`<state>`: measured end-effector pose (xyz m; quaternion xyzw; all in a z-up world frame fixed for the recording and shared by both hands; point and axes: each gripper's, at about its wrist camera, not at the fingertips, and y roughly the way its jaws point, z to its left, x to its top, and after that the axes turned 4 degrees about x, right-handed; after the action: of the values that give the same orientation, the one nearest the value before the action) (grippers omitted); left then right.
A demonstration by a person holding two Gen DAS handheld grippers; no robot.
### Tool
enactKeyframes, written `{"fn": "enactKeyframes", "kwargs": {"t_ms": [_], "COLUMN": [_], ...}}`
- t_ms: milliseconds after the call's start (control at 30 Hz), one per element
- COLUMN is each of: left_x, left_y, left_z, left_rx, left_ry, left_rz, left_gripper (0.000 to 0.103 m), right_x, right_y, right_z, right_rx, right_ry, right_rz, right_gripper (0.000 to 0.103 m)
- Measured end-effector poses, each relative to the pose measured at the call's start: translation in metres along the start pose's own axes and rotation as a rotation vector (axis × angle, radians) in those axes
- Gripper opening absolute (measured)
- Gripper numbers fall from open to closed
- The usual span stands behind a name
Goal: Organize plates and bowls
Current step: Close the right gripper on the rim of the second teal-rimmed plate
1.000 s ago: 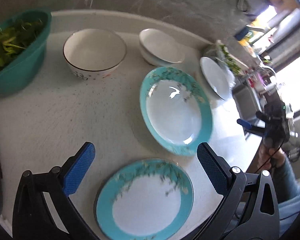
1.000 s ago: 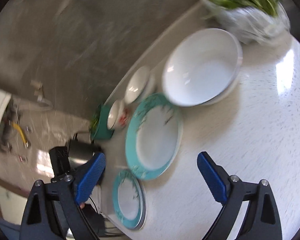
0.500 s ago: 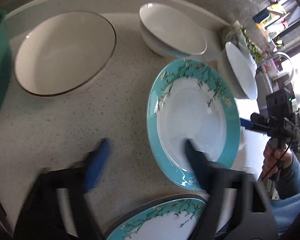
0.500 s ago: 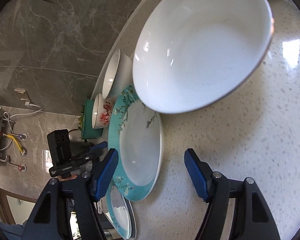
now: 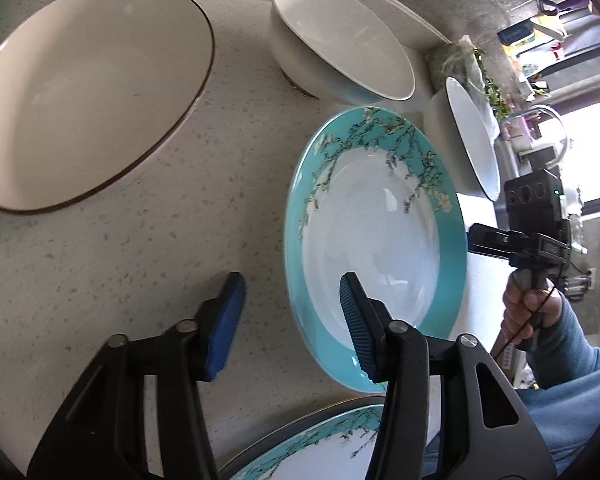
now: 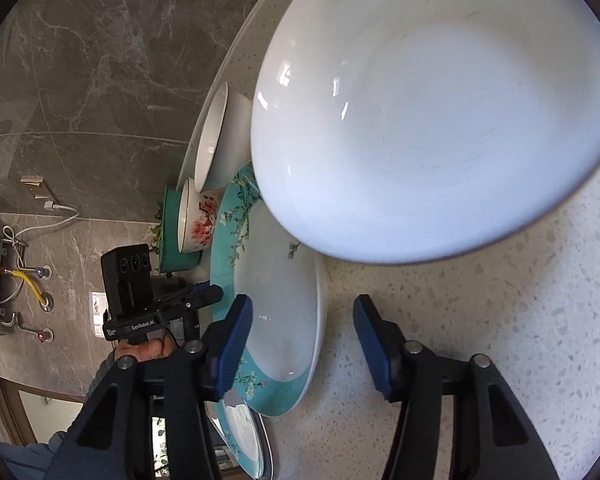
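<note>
A large teal-rimmed plate (image 5: 376,240) lies on the speckled counter (image 5: 120,264). My left gripper (image 5: 292,312) is open, its jaws straddling the plate's near left rim, right finger over the plate. My right gripper (image 6: 300,336) is open and straddles the opposite rim of the same plate (image 6: 276,308). A second, smaller teal plate (image 5: 320,448) lies nearest me. A brown-rimmed bowl (image 5: 84,88), a white bowl (image 5: 340,40) and a wide white bowl (image 6: 432,108) stand around it.
A green basin (image 6: 168,240) sits behind the flower-painted bowl (image 6: 198,220). A bag of greens (image 5: 476,76) lies by the marble wall. The counter's curved raised edge (image 6: 220,92) runs along the back.
Both grippers have moved in close to the large teal plate and narrowed, and each now straddles a rim of it. The green basin has left the left wrist view.
</note>
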<state>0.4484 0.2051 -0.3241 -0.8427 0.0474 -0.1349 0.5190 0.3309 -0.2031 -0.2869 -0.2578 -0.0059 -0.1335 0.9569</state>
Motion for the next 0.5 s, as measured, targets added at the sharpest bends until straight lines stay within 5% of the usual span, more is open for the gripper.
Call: {"fn": "enactKeyframes", "kwargs": {"t_ms": [133,233,300,500], "left_x": [0.0002,-0.0002,-0.0008,-0.0001], "left_y": [0.0054,0.0078,0.0065,0.0028], "left_z": [-0.0004,0.0011,0.0030,-0.0042], "left_rx": [-0.010,-0.031,-0.051,-0.012], "left_ry": [0.010,0.001,-0.001,0.025], "left_rz": [0.027,0.030,0.032,0.025], "left_gripper": [0.016,0.011,0.007,0.007], "right_x": [-0.0014,-0.0007,-0.0007,-0.0017], "right_y": [-0.0004,-0.0012,0.0001,0.0030], "right_z": [-0.0022,-0.0043,-0.0049,-0.0010], "right_rx": [-0.002,-0.006,-0.057,-0.098], "right_ry": [0.008,0.027,0.020,0.005], "right_rz": [0.008,0.012,0.023,0.036], "right_gripper": [0.052,0.043,0.014,0.009]}}
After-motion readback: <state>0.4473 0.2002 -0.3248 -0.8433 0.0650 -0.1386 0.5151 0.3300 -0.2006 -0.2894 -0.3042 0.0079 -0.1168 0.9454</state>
